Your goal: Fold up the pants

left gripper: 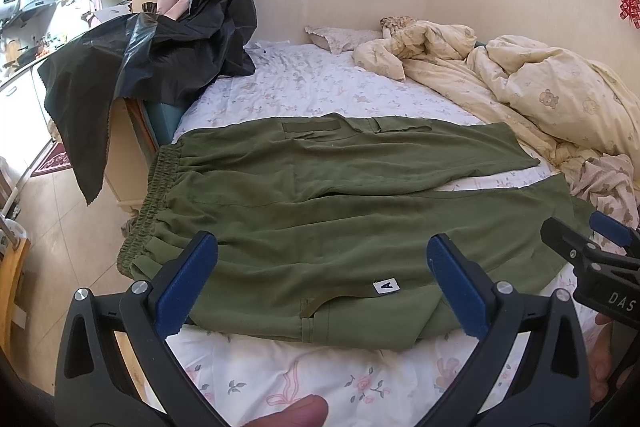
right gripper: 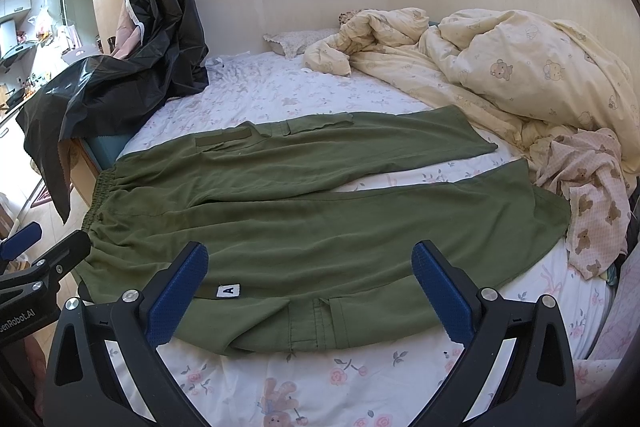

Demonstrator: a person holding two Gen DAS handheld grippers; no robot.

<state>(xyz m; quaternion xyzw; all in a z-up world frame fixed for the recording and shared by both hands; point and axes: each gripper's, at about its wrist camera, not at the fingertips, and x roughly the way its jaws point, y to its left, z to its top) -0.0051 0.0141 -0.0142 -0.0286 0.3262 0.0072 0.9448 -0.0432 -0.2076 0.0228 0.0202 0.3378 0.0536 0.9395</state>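
**Both grippers wide, pants flat on bed**

Olive-green cargo pants (left gripper: 340,203) lie flat across the floral bedsheet (left gripper: 304,379): elastic waistband (left gripper: 150,195) at the left bed edge, legs running right and splayed in a narrow V. White "A" tag (right gripper: 228,290) sits on the near leg, close to the near edge.

My left gripper (left gripper: 322,283) is over the near leg, jaws spread wide, gripping nothing. My right gripper (right gripper: 310,287) is the same: fingers apart, empty, over the near leg further toward the hems.

Cream bear-print duvet (right gripper: 520,67) is bunched at the right, touching the leg ends. Black plastic sheet (left gripper: 160,47) is draped far left.
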